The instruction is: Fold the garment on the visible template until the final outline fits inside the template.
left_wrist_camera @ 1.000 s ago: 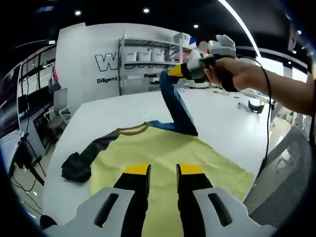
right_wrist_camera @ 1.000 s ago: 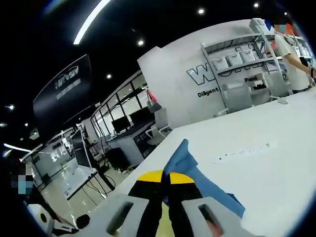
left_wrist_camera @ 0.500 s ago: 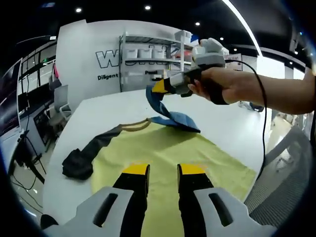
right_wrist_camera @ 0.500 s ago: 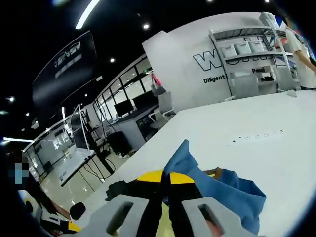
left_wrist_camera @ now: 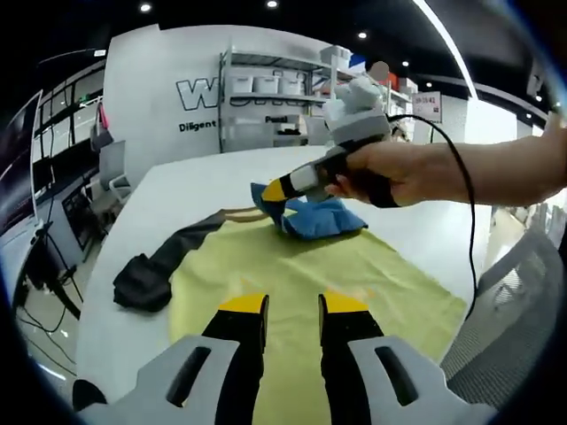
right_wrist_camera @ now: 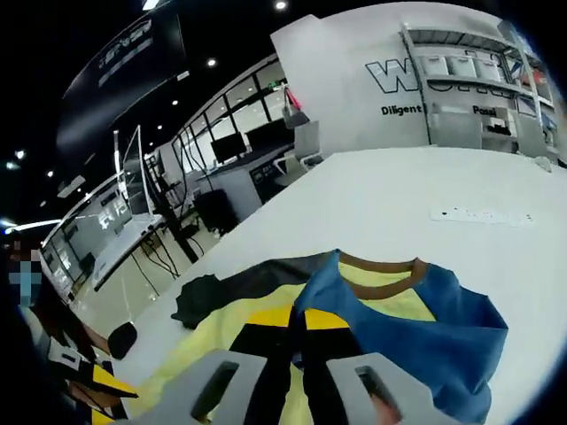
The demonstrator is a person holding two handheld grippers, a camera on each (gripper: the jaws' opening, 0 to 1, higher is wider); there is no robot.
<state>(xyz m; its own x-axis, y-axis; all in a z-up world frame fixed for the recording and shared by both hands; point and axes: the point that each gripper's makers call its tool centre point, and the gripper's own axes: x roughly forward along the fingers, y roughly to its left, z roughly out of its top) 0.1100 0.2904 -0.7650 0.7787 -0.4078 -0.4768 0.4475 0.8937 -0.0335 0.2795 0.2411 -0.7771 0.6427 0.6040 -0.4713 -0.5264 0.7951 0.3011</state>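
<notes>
garment: one yellow shirt (left_wrist_camera: pixel 292 274) with a brown collar (right_wrist_camera: pixel 383 264), lying flat on the white tabletop (left_wrist_camera: pixel 190 181) just ahead of the left gripper's jaws and under the right gripper.
blue sleeve: one (right_wrist_camera: pixel 416 328), bunched and folded inward over the shirt's shoulder, pinched at its edge by the right gripper.
dark sleeve: one (left_wrist_camera: pixel 155 270), stretched out beyond the shirt to the left of the left gripper, its cuff end crumpled on the tabletop.
left gripper: (left_wrist_camera: pixel 292 305) jaws parted with a clear gap and nothing between them, held low above the near part of the yellow body.
right gripper: (right_wrist_camera: pixel 299 317) jaws closed tight on the edge of the blue sleeve; in the left gripper view it (left_wrist_camera: pixel 276 189) comes in from the right in a person's hand (left_wrist_camera: pixel 372 173), tip down near the collar.
template: i cannot make out any outline on the tabletop.
step in hand: by my reading, laying the blue sleeve across the chest.
doing it well: lower the cloth until it rests flat before letting go, and spread the bunched folds so they do not leave a lump; keep the fold line along the shirt's side edge.
likely next: the dark sleeve wants the same fold from the other side.
risk: a release from too high may let the sleeve slide back off.
</notes>
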